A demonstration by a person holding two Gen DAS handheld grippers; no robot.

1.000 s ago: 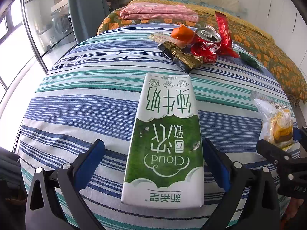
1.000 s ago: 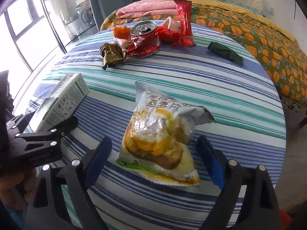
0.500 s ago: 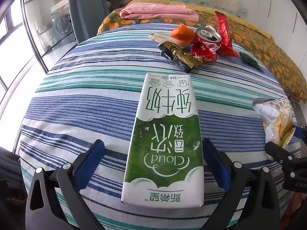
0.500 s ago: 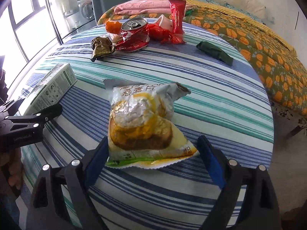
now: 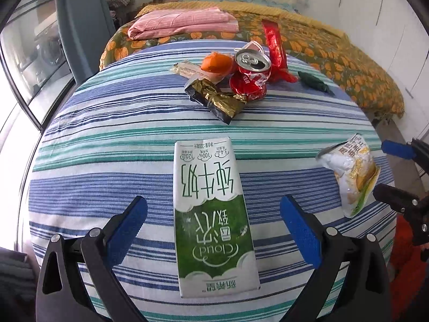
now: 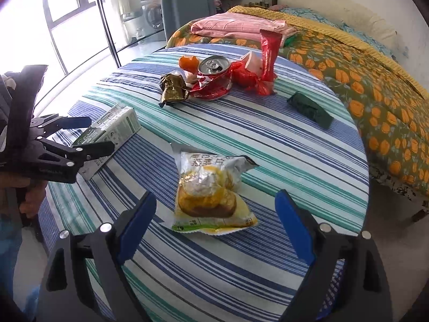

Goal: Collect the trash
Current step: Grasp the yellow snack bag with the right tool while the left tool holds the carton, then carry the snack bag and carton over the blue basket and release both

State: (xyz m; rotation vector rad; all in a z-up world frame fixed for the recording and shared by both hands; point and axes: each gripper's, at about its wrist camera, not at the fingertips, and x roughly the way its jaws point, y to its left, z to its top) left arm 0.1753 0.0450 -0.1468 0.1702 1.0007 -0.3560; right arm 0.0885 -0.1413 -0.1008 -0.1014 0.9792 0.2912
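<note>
A green and white milk carton (image 5: 213,214) lies flat on the striped round table (image 5: 107,139). My left gripper (image 5: 214,228) is open, its blue pads on either side of the carton, apart from it. A yellow and silver snack bag (image 6: 211,190) lies near the table's right edge. My right gripper (image 6: 215,228) is open around the bag's near end without touching it. The bag also shows in the left wrist view (image 5: 351,174), and the carton in the right wrist view (image 6: 107,136).
At the far side lie a crushed red can (image 5: 250,75), a gold and black wrapper (image 5: 217,99), an orange piece (image 5: 215,63), red wrappers (image 5: 276,48) and a dark green wrapper (image 5: 313,80). A bed (image 6: 348,61) with a folded pink cloth (image 6: 236,26) stands behind the table.
Both grippers have drawn back and up from the table, so carton and bag look farther off. The bag now lies turned differently near the right edge. Both grippers stay open.
</note>
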